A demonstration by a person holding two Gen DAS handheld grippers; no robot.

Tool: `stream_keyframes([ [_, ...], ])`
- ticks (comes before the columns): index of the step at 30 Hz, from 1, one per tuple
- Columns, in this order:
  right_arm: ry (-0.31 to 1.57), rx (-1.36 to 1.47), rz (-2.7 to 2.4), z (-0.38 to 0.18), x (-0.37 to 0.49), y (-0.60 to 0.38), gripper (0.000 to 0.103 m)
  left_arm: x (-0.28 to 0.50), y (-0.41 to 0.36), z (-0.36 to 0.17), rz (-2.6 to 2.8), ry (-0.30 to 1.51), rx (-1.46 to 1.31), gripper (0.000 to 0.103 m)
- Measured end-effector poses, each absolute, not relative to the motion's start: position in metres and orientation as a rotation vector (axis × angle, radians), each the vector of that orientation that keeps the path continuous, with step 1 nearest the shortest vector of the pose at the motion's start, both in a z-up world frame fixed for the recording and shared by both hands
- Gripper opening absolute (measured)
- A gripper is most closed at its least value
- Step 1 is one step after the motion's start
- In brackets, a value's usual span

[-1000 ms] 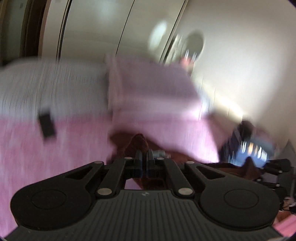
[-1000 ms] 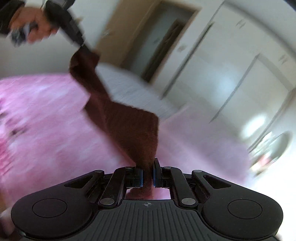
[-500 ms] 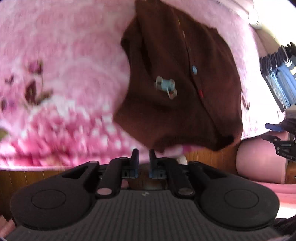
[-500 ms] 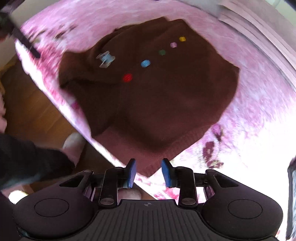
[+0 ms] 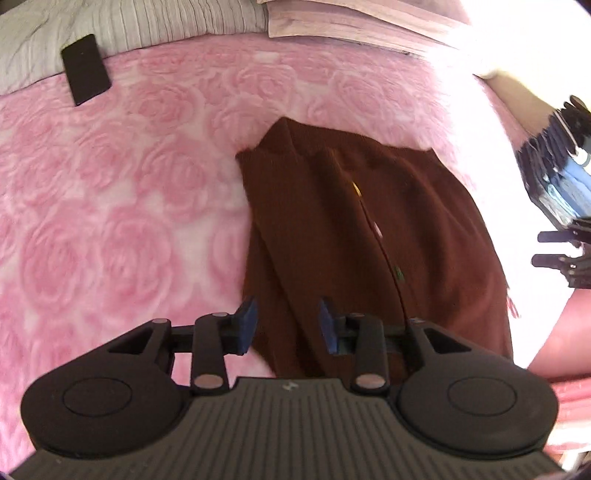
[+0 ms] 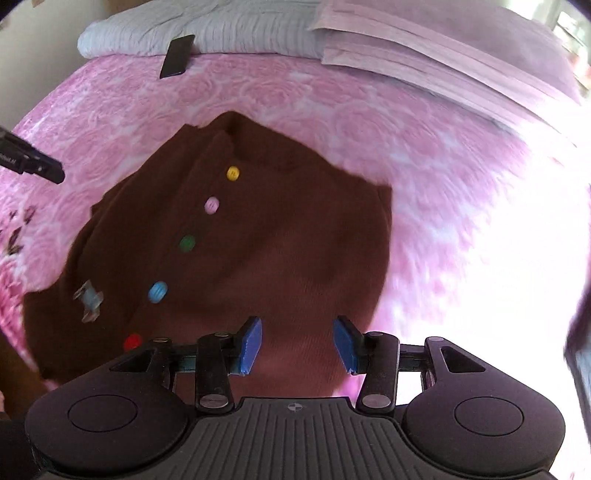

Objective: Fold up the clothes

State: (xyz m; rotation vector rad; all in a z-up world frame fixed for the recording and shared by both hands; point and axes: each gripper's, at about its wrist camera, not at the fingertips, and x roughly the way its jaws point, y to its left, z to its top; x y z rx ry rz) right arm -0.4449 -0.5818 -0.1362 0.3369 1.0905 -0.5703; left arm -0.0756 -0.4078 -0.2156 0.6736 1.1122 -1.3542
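Note:
A brown knitted cardigan (image 6: 258, 229) lies spread on the pink rose-patterned bedspread (image 5: 110, 221), with a row of coloured buttons (image 6: 187, 243) down its front. My left gripper (image 5: 288, 326) hangs low over the cardigan's (image 5: 351, 229) near left edge. Its jaws are opening and its blue pads (image 5: 248, 325) press on nothing. My right gripper (image 6: 299, 343) hovers over the hem, jaws opening too, with the fabric lying loose beneath the pads (image 6: 252, 345). A small pale clip (image 6: 88, 300) sits on the garment's left side.
A black phone (image 5: 85, 74) lies at the far left by a grey striped pillow (image 5: 166, 22). A folded pink blanket (image 6: 443, 62) sits at the back right. Dark and blue items (image 5: 557, 177) hang beyond the right edge of the bed.
A second ago both grippers held the cardigan up in the air, shut on it. Both have come down, the cardigan now lies flat on the bed, and both pairs of jaws have let go.

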Motion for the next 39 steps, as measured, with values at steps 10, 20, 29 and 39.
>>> stream_keyframes([
  [10, 1.078, 0.446, -0.437, -0.256, -0.340, -0.706, 0.021, -0.087, -0.467, -0.266, -1.203, 1.161, 0.647, 0.032],
  [20, 0.905, 0.533, -0.723, -0.215, -0.457, -0.756, 0.001, -0.076, -0.498, -0.245, -1.180, 1.130, 0.581, 0.037],
  [29, 0.919, 0.528, -0.871, -0.208, -0.478, -0.756, 0.068, -0.068, -0.544, -0.296, -1.281, 1.133, 0.708, 0.037],
  [39, 0.988, 0.597, -0.942, -0.251, -0.464, -0.743, 0.068, -0.102, -0.586, -0.319, -1.486, 0.935, 0.904, 0.030],
])
